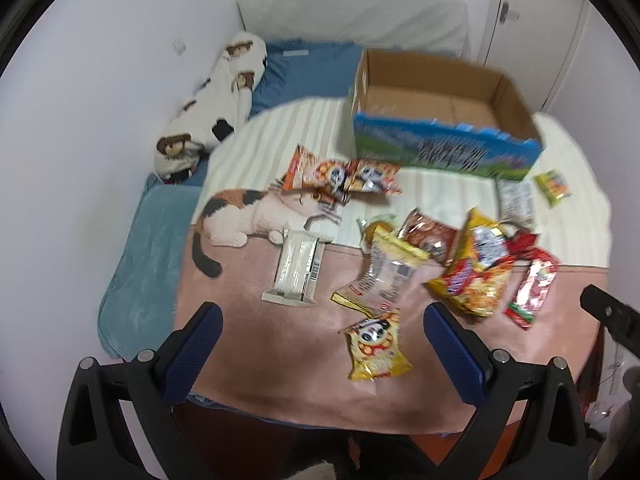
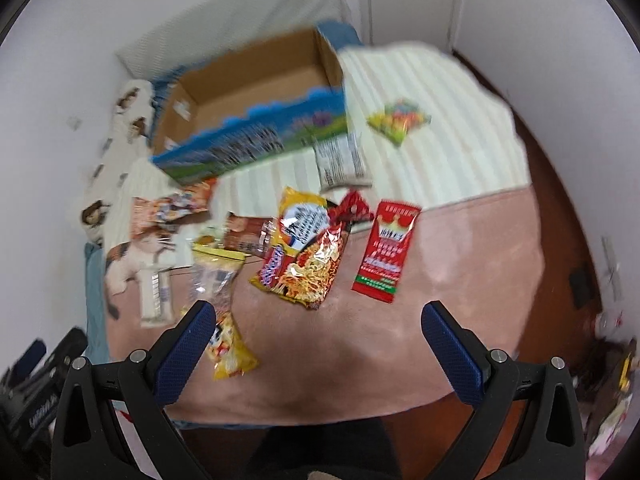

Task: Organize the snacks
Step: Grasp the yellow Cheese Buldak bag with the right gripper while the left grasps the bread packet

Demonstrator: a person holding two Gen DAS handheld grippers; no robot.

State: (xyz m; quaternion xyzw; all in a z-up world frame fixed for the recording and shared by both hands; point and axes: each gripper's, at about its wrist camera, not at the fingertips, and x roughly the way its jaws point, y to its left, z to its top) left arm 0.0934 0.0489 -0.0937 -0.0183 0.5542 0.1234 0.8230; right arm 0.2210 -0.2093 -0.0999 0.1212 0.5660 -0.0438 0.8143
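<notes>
Both frames motion-blurred; fine print on packets unreadable.

Left gripper (image 1: 322, 326) stood wide, blue-padded fingers (image 1: 200, 344) well apart, nothing between them. It hung above the near edge of a pink plush blanket (image 1: 248, 320) bearing a calico cat print (image 1: 260, 216). Just ahead, between the finger lines, lay a small yellow panda-print snack bag (image 1: 376, 346). Ahead and slightly left: a long white wrapped biscuit pack (image 1: 298, 268), flat on the blanket. Ahead and right: a clear packet with yellow header (image 1: 386, 272), a brown chocolate-coloured packet (image 1: 430, 236), and a yellow-and-orange noodle packet (image 1: 478, 280), these overlapping in a loose heap. Farther ahead, two orange panda-print bags (image 1: 344, 176) lay side by side near the box.

The open cardboard box with blue printed sides (image 1: 444, 152) sat at the far end, ahead and right of the left gripper, on a cream striped cover (image 1: 280, 132). Its visible floor looked bare brown board.

Right gripper (image 2: 318, 322) likewise gaped wide, fingers (image 2: 186, 344) holding nothing. The noodle packet (image 2: 308, 268) lay ahead of it, slightly left; a flat red sachet with green lower band (image 2: 386, 252) lay ahead, slightly right, apart from the heap. Beyond, a white packet with black print (image 2: 340, 160) lay touching or just beside the box's (image 2: 248, 148) near corner; which, I could not tell. A small green multicoloured candy bag (image 2: 400, 120) lay far ahead to the right, well apart from the rest.
</notes>
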